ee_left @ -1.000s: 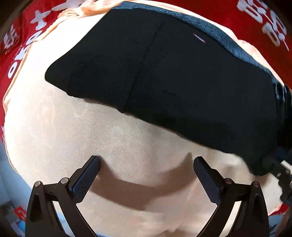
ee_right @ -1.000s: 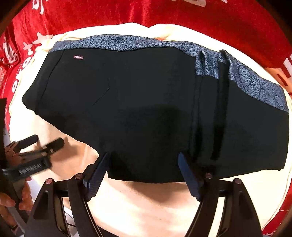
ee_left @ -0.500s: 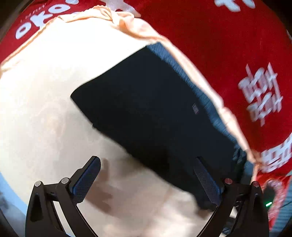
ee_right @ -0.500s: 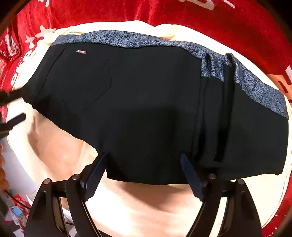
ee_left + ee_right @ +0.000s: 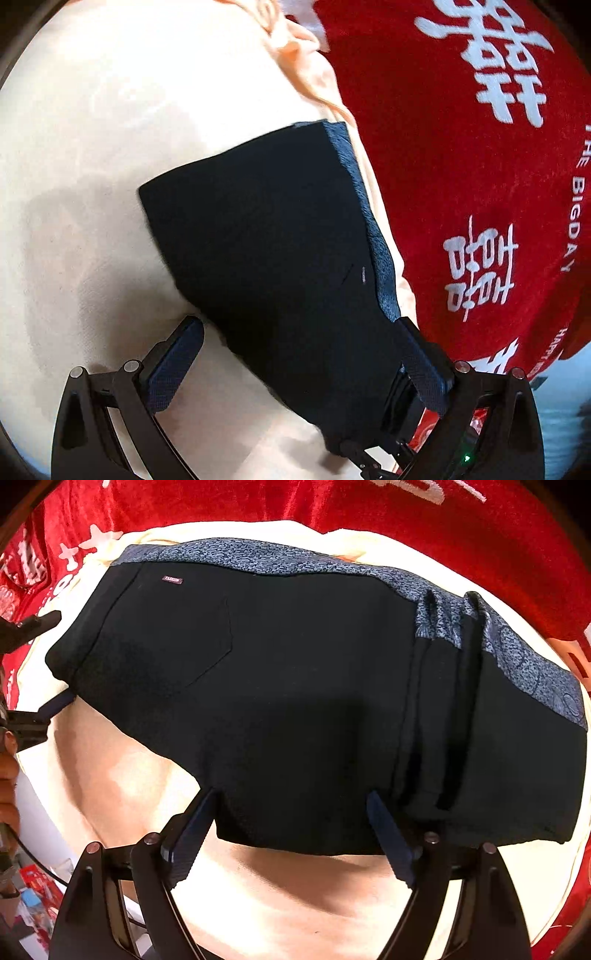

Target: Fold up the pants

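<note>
We see the folded black pants with a blue patterned waistband [image 5: 314, 686] lying on a cream cloth [image 5: 280, 893] over a red printed cover [image 5: 461, 177]. The left gripper [image 5: 306, 358] and right gripper [image 5: 291, 827] both stand with jaws wide apart, holding nothing, straddling the pants' edges. Only the right wrist view shows the small label [image 5: 173, 579] and bunched folds [image 5: 450, 701].

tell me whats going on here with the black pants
A person with a handheld gripper in each hand is folding black pants on a cream cloth laid over a red blanket. The pants lie already folded into a compact bundle. The left gripper has its jaws open around one end of the bundle, and the right gripper has its jaws open at the near edge. Neither has closed on the fabric.
</note>
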A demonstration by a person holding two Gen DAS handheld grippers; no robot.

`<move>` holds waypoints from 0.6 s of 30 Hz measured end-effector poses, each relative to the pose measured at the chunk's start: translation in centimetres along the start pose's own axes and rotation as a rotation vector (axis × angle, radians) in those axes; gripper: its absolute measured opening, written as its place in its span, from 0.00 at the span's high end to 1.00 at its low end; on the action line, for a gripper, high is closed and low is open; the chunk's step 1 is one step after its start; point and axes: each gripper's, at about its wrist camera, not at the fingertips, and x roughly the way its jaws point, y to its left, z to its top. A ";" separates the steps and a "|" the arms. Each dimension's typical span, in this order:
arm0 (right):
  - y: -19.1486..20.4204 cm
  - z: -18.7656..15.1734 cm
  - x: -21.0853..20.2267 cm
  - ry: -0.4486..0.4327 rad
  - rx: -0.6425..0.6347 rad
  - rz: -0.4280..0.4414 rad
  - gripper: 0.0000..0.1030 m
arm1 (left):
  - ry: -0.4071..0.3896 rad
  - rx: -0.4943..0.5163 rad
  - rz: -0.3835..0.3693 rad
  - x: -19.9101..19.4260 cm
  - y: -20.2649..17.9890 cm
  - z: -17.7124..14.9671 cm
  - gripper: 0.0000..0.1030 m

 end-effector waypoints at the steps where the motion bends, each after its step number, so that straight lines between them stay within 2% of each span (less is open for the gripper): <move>1: 0.0 0.0 0.0 -0.001 -0.004 0.001 0.16 | -0.004 -0.003 -0.010 0.1 0.2 0.0 0.01; 7: -0.2 -0.3 -0.1 -0.010 -0.012 0.012 0.16 | -0.019 0.048 -0.001 0.2 -1.6 0.9 0.01; 10: -0.4 -0.4 -0.2 -0.018 -0.004 0.024 0.16 | -0.042 0.078 -0.029 0.0 -2.8 1.3 0.01; 13: -0.5 -0.4 -0.3 -0.021 0.000 0.030 0.16 | -0.019 0.092 0.043 1.5 -2.7 1.5 0.01; 18: -0.8 -0.6 -0.7 -0.024 0.000 0.043 0.16 | -0.017 0.078 0.067 2.1 -2.5 1.8 0.01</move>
